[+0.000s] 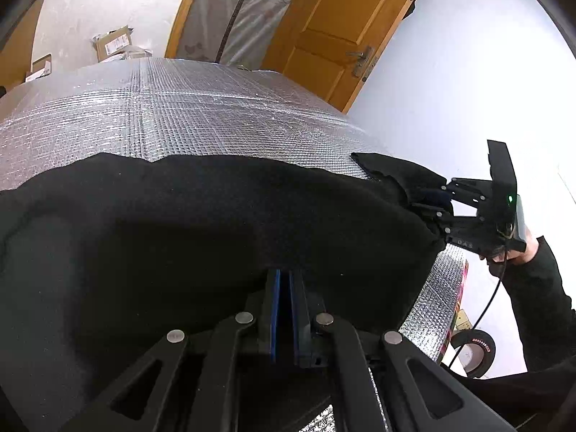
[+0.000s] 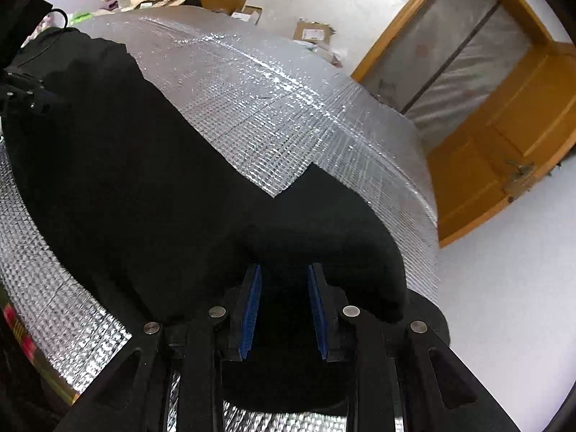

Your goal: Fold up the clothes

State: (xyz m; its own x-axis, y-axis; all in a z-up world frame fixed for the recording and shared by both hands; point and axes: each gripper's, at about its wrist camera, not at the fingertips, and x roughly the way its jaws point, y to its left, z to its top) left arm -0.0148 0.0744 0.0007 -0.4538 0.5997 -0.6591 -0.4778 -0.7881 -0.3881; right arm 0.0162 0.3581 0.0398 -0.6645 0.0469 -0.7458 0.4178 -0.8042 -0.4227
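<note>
Black knit garment [image 1: 201, 223]: spread across the silver quilted foil table cover [image 1: 172, 115], near edge bunched at both grippers. Left gripper [image 1: 284, 280]: blue-padded fingers pinched together on the garment's near hem. Right gripper [image 2: 284, 277]: fingers standing apart with thick black fabric filling the gap; whether the pads press it is hard to tell. White letters "DAS" on its body in the left view. Black tape roll [image 1: 475, 351]: red lettering, unreadable. Brown cardboard boxes [image 1: 113, 42]: white labels, illegible; contents hidden. Wooden door [image 1: 345, 25] beyond.
</note>
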